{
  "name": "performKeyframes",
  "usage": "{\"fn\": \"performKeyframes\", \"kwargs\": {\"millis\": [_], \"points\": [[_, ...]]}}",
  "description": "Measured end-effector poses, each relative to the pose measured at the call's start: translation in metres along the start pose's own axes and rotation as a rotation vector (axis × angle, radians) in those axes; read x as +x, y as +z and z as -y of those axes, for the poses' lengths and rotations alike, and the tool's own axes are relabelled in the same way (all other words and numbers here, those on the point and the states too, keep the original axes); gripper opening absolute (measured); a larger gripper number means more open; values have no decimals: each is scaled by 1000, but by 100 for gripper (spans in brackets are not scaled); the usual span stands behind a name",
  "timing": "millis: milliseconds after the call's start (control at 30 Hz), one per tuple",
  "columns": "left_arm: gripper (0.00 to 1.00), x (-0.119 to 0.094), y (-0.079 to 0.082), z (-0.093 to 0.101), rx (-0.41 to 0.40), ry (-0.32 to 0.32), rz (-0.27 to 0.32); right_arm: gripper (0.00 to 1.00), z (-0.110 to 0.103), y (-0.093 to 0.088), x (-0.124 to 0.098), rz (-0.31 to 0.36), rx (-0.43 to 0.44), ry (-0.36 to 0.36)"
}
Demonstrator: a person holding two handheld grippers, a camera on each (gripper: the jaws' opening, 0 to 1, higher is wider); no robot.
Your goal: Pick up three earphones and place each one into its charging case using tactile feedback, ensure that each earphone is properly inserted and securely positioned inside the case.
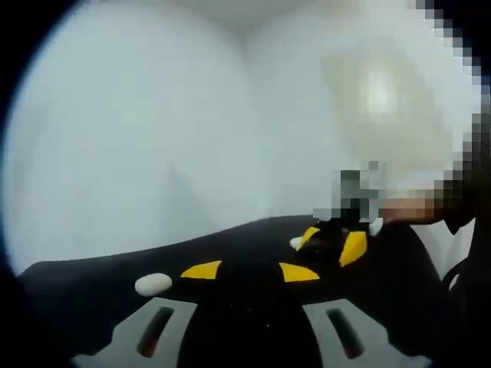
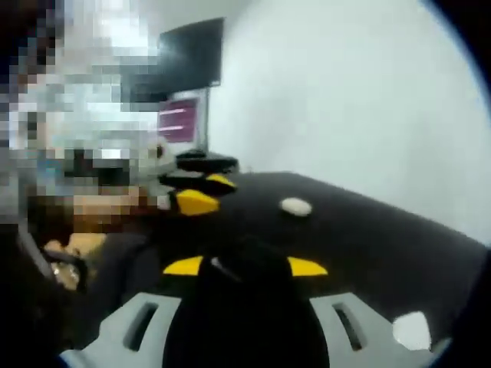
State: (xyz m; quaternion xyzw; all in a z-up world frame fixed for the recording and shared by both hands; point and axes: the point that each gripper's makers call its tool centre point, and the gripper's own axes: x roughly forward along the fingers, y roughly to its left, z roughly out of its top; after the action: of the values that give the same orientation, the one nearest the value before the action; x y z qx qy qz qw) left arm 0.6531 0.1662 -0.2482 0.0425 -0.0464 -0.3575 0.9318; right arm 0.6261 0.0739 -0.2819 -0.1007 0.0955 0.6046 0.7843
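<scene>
on the black tabletop [image 1: 230, 245] a small white rounded earphone [image 1: 153, 284] lies just beside the left gripper [image 1: 251, 272], its yellow-tipped jaws spread wide. right gripper [image 2: 245, 267] likewise gapes. probably light, smooth, slippery: pinch its broad sides gently.

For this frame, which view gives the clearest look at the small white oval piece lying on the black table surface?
The right gripper view: the white oval piece lies unobstructed mid-frame on the black table, beyond the right gripper. In the left gripper view a similar white piece sits low by the left gripper; whether it's the same one is unclear.
</scene>
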Motion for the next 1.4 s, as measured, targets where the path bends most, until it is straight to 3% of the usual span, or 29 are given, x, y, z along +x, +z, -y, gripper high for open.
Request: {"fn": "performKeyframes", "kwargs": {"millis": [167, 267, 467, 600, 833, 1033, 1233, 1400], "points": [[25, 1, -1, 0, 6, -3, -8, 41, -34, -11, -2, -24, -35, 136], [25, 2, -3, 2, 18, -6, -20, 41, -40, -25, -2, -93, -70, 155], [25, 2, -6, 4, 38, -10, -34, 41, -53, -40, 0, -134, -73, 229], [25, 2, -5, 3, 34, -12, -31, 42, -54, -39, 0, -117, -61, 232], [25, 1, -5, 3, 38, -14, -33, 49, -45, -39, -6, -121, -70, 135], [25, 1, -5, 5, 39, -22, -35, 48, -41, -30, -15, -65, -9, 34], [25, 1, -6, 5, 41, -22, -39, 43, -48, -24, -11, -58, -47, 6], [25, 0, -8, 5, 43, -18, -44, 37, -49, -33, -9, -89, -87, 21]]}}
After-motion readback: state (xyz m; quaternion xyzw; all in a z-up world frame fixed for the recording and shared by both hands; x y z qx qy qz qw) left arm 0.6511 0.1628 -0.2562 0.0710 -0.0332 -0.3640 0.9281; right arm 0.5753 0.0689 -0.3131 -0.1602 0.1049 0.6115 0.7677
